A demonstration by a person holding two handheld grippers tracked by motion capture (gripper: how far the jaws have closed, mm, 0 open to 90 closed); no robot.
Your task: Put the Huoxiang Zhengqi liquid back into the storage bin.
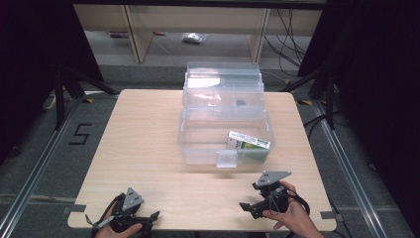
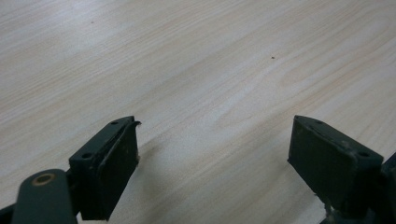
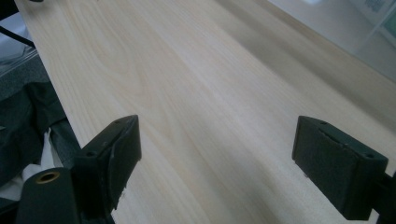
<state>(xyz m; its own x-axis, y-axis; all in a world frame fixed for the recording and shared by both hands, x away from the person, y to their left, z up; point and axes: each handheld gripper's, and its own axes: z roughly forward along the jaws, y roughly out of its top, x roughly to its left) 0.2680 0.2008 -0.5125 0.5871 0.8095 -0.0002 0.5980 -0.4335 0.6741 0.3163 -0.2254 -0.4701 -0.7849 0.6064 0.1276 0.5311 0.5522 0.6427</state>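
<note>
A clear plastic box (image 1: 198, 148) stands open at the middle of the wooden table (image 1: 143, 144), its lid (image 1: 223, 82) tipped back behind it. Inside, at the right, lies a white and green carton (image 1: 249, 142). My left gripper (image 1: 151, 217) rests at the table's near left edge, held by a hand, jaws wide apart over bare wood (image 2: 210, 84). My right gripper (image 1: 246, 207) sits near the front right, in front of the box, and points left. It is open too, with nothing between its jaws. The box's clear wall (image 3: 355, 42) shows at the upper right of the right gripper view.
A small dark object (image 1: 240, 103) lies on the box lid. Black stands (image 1: 62, 94) flank the table on both sides. Shelving and cables fill the floor behind. A "5" (image 1: 79, 134) is marked on the floor at the left. Bare wood spreads left of the box.
</note>
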